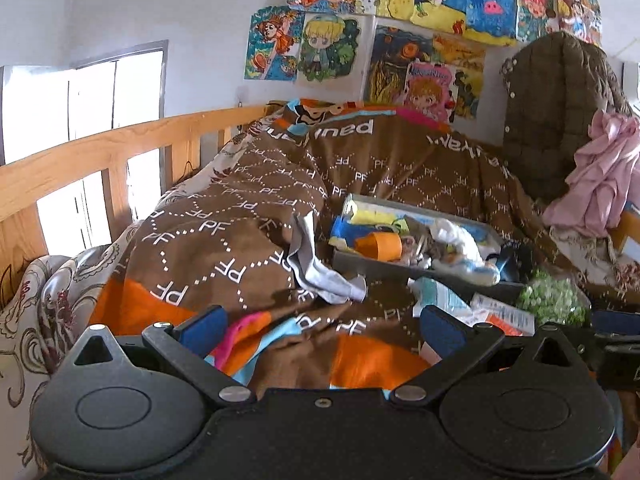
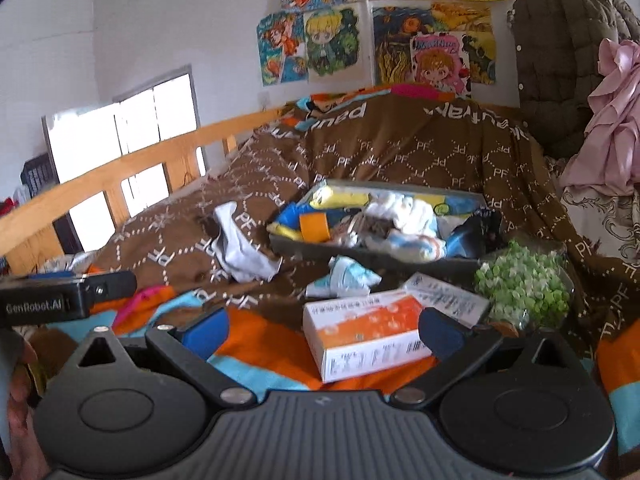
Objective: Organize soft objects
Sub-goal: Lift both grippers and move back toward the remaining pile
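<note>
A: Left gripper point(image 1: 320, 330), right gripper point(image 2: 322, 330): both spread wide, holding nothing.

B: Grey-white cloth point(image 1: 326, 276) crumpled just left of the grey tray point(image 1: 384, 266). Pinch at a bunched fold, lift clear of blanket, drop inside tray.

A white wall point(image 1: 200, 20) is covered with bright drawings point(image 1: 332, 46). A wooden rail point(image 1: 120, 148) is seen along the bed point(image 2: 420, 148), which is spread with a brown blanket. Strong daylight is let in through a window point(image 2: 120, 136) behind the rail.
</note>
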`<state>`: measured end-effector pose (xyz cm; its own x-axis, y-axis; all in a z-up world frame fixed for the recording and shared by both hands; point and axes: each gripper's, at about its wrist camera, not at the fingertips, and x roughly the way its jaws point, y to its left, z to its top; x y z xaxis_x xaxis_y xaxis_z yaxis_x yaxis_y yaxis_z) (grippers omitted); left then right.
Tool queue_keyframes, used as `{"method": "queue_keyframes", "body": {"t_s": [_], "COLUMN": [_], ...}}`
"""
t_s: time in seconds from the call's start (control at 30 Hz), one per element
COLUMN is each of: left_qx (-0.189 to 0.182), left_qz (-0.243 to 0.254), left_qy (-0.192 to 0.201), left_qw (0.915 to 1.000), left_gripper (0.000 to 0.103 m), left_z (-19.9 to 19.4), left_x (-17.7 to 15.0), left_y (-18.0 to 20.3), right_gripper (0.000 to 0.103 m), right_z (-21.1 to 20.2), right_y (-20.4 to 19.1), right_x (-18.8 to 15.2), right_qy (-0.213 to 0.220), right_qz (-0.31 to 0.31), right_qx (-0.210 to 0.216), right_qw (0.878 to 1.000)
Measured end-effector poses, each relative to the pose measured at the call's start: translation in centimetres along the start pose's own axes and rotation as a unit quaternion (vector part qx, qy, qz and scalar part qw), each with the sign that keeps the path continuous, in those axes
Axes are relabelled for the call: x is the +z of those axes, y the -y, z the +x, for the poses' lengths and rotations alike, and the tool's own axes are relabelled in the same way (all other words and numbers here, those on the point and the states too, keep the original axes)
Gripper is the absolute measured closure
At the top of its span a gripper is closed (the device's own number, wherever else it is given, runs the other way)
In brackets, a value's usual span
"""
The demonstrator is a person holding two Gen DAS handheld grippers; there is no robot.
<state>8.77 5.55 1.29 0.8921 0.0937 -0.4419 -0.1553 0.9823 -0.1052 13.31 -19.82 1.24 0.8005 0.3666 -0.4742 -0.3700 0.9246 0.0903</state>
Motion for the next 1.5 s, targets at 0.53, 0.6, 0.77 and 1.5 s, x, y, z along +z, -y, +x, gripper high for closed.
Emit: {"method": "queue_keyframes", "body": {"t_s": [0.53, 0.6, 0.77, 1.5], "left_qx": [0.037, 0.037, 0.039, 0.038], "left_qz": [0.008, 0.008, 0.011, 0.004], "left_qy": [-0.009, -0.011, -0.015, 0.001], "left_qw": [0.9993, 0.9992, 0.9991, 0.9993], "left_gripper": [0.001, 0.001, 0.001, 0.001], "left_z": [-0.1, 0.0, 0.5, 1.1], "left_x": [-0.1, -0.1, -0.1, 0.2], "left_y": [-0.1, -0.1, -0.1, 0.0], "right_gripper": [0.0, 0.0, 0.0, 0.0], "right_z": [0.3, 0.5, 1.0, 3.4], "right_y": [-1.2, -1.2, -1.4, -2.3], "right_x": [-0.6, -0.6, -0.7, -0.9], "right_qy": [-0.016, -0.017, -0.023, -0.049], "right_qz": [-0.022, -0.021, -0.021, -0.03], "right_qx": [0.018, 0.02, 0.025, 0.033], "right_qw": [0.999, 0.999, 0.999, 0.998]}}
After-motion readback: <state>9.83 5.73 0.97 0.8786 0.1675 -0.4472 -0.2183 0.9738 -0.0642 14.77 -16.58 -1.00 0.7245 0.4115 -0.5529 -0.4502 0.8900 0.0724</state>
